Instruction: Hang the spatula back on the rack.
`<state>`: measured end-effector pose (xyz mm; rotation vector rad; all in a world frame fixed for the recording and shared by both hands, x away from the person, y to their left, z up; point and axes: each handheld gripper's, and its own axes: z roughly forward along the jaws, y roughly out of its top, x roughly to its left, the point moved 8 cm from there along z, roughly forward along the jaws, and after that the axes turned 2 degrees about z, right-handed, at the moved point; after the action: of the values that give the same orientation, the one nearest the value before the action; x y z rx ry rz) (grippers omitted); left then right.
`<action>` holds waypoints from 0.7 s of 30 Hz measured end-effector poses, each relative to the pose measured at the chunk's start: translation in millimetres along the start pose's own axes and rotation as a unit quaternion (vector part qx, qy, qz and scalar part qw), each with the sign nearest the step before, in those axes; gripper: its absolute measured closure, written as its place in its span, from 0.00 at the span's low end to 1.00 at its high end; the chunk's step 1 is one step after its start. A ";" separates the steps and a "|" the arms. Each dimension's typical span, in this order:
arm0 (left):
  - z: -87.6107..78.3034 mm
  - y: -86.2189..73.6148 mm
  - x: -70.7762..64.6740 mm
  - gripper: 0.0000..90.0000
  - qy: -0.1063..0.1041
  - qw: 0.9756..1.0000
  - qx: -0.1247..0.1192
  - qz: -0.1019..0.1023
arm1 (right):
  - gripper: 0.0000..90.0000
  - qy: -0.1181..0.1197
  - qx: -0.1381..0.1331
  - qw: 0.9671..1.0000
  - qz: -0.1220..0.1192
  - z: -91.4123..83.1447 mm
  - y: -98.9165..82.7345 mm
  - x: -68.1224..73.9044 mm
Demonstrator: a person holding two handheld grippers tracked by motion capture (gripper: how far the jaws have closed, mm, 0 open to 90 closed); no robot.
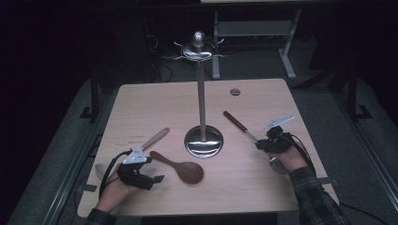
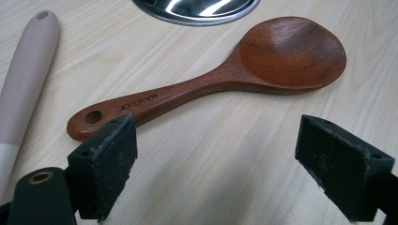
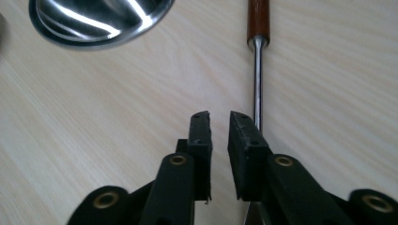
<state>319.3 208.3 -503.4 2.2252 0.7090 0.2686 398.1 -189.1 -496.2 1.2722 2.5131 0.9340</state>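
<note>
1. The jaws of the right gripper [image 3: 219, 123] stand a narrow slit apart with nothing between them; the metal shaft of the ladle [image 3: 257, 89] runs just beside the right-hand pad [image 3: 246, 140], outside the gap, so it is released, not grasped.
2. The ladle's long axis runs straight away from these jaws, its brown handle [image 3: 258, 18] at the far end. In the high view it lies slanted, handle [image 1: 234, 122] toward the stand, bowl end under the right hand [image 1: 281, 159].
3. The left gripper [image 2: 216, 154] has its jaws wide and empty. The wooden spoon [image 2: 225, 75] lies flat just beyond them, crosswise to the gripper, its handle end touching or nearly touching the left pad [image 2: 105, 159].
4. A pale spatula [image 2: 23, 89] lies further left.
5. The stand's base [image 1: 203, 141] sits between the two hands on the table [image 1: 155, 98].
6. My judgement: for a hold on the ladle, the right gripper must shift sideways to straddle the shaft.
</note>
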 end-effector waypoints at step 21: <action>0.6 -0.4 -1.2 0.14 -0.002 1.000 0.001 0.000 | 0.70 -0.007 0.054 0.998 -0.013 28.7 58.5 -8.2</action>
<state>318.4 207.4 -504.1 2.2280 0.7074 0.2638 454.1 -156.7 -484.5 1.2687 2.5938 0.7900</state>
